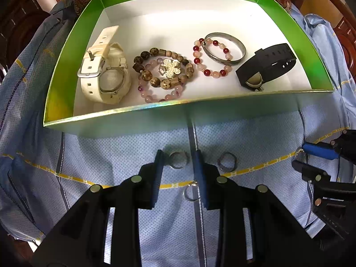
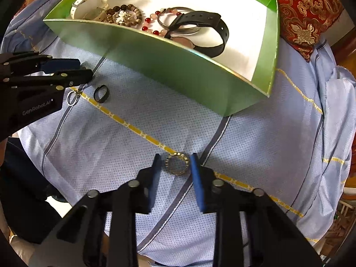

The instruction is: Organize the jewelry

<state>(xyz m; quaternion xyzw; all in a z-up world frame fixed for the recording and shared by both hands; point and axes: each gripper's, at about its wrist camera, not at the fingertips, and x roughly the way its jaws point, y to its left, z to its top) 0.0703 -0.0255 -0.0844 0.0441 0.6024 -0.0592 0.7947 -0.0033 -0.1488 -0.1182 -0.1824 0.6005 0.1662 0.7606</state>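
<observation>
A green box (image 1: 66, 73) (image 2: 155, 60) holds a white watch (image 1: 104, 75), wooden and pink bead bracelets with a flower brooch (image 1: 171, 67), a red-pink bead bracelet (image 1: 211, 55), a silver bangle (image 1: 233, 44) and a black watch (image 1: 267, 64). My left gripper (image 1: 178, 158) is open around a silver ring (image 1: 178, 159) on the blue cloth. A second ring (image 1: 227, 161) lies right of it and a thin ring (image 1: 191, 192) lies below. My right gripper (image 2: 175, 162) is open around a studded gold ring (image 2: 177, 163).
The blue cloth (image 2: 255, 155) covers a seat with a red patterned cushion (image 2: 307, 11) behind the box. In the right wrist view the left gripper (image 2: 73, 71) is at far left, beside a dark ring (image 2: 101, 93) and the thin ring (image 2: 72, 98).
</observation>
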